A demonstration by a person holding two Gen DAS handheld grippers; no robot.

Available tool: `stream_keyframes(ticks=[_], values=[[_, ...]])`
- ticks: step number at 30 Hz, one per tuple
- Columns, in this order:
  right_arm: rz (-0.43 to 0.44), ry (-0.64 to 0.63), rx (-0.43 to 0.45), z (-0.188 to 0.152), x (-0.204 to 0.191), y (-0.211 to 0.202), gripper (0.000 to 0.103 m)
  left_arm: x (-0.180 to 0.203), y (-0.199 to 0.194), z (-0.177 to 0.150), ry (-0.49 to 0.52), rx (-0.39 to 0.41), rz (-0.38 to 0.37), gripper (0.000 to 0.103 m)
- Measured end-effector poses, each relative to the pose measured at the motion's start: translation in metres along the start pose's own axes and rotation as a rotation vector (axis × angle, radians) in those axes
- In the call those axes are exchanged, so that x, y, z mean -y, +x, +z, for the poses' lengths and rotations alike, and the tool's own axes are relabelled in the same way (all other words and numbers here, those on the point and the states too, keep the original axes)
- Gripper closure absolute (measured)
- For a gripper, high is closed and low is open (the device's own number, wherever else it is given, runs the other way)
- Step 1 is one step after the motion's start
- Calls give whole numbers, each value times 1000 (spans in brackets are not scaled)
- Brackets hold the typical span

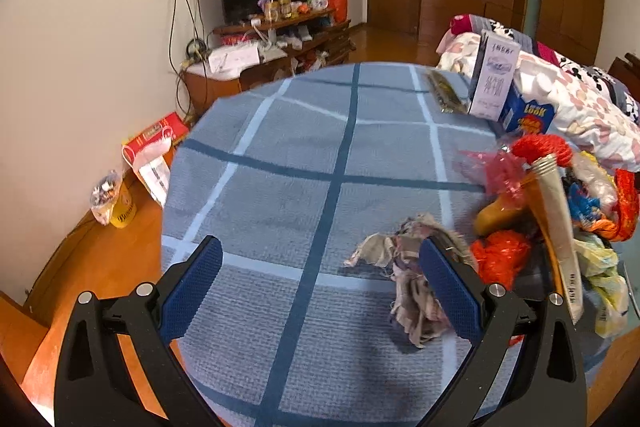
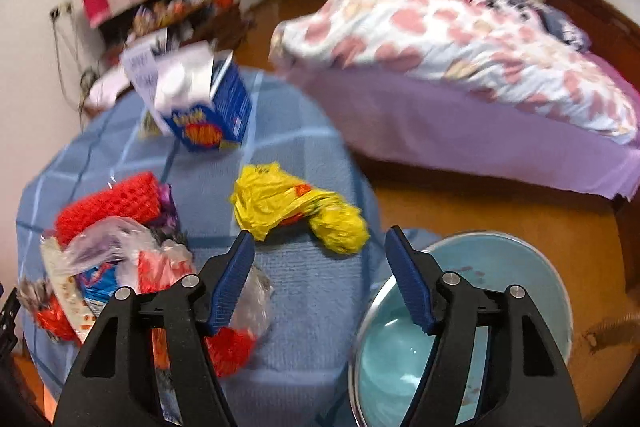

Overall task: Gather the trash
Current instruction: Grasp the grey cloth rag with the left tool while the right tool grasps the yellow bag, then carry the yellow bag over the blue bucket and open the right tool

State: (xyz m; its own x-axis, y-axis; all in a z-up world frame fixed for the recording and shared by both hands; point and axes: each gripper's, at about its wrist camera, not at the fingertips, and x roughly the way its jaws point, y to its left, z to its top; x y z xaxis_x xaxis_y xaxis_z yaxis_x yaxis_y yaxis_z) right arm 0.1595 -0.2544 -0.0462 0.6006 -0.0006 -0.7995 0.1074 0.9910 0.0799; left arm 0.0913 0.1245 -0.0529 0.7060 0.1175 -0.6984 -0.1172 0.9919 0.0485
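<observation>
Left tool: the left tool (image 1: 322, 281) stood wide open over the table (image 1: 280, 167), gripping nothing.
Crumpled wad: a crumpled wad of pale paper or cloth (image 1: 404, 279) lay on the blue checked cover at 4 o'clock in the left wrist view, just inside the right-hand finger (image 1: 450, 293), which overlapped its edge.
Trash heap: a pile of trash (image 1: 560, 211) sat at 3 o'clock in the left view, with red netting, pink plastic, a pale tube and yellow bags tangled together.
Boxes: a white box (image 1: 494, 79) leaned against a blue carton (image 1: 528, 113) at 2 o'clock near the far table edge, with a dark flat wrapper (image 1: 444, 93) just beside them.
Right tool: the right tool (image 2: 320, 281) was open about halfway, its fingers empty.
Yellow bag: a crumpled yellow plastic bag (image 2: 296, 205) lay on the table at 12 o'clock from the right tool, just beyond its fingertips.
Bin: a pale blue bin (image 2: 528, 267) stood on the floor at 4 o'clock in the right wrist view, beside the table, partly behind the right-hand finger.
Bed: a bed (image 2: 460, 75) with a heart-patterned quilt stood at 1 o'clock, well apart from the table.
</observation>
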Motion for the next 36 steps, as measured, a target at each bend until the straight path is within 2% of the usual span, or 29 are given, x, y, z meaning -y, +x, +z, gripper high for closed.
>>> stream_keyframes(ticks=[4,6,11,14,19,22,24,25,26,28,30,31,33,36], values=[[54,-33,-88,13,-4,33,35,2,7,0,6,-19,-17,6],[23,-60,-88,17,-4,41,35,5,9,-1,15,-26,-25,6],[27,-89,-88,21,-5,45,47,18,19,-5,27,-68,-88,6],[8,-128,-92,23,-8,48,47,26,23,-5,36,-82,-96,6],[51,-128,-71,37,-5,41,46,25,9,2,38,-40,-103,7],[25,-198,-92,41,-12,47,40,27,9,3,23,-61,-139,7],[25,-230,-113,40,-15,53,40,34,13,0,32,-78,-153,7],[25,-239,-123,40,-15,57,44,37,16,-2,42,-87,-144,7],[29,-240,-131,39,-15,60,60,38,20,-3,45,-97,-138,7],[33,-236,-145,37,-12,65,75,37,28,-6,32,-122,-152,14],[53,-221,-140,36,-8,67,76,34,33,-7,15,-134,-187,37],[57,-216,-132,35,-6,67,77,32,37,-8,5,-141,-205,43],[65,-197,-115,35,-3,64,77,29,40,-10,-20,-150,-255,66],[72,-147,-65,37,4,50,78,23,39,-10,-61,-141,-292,73]])
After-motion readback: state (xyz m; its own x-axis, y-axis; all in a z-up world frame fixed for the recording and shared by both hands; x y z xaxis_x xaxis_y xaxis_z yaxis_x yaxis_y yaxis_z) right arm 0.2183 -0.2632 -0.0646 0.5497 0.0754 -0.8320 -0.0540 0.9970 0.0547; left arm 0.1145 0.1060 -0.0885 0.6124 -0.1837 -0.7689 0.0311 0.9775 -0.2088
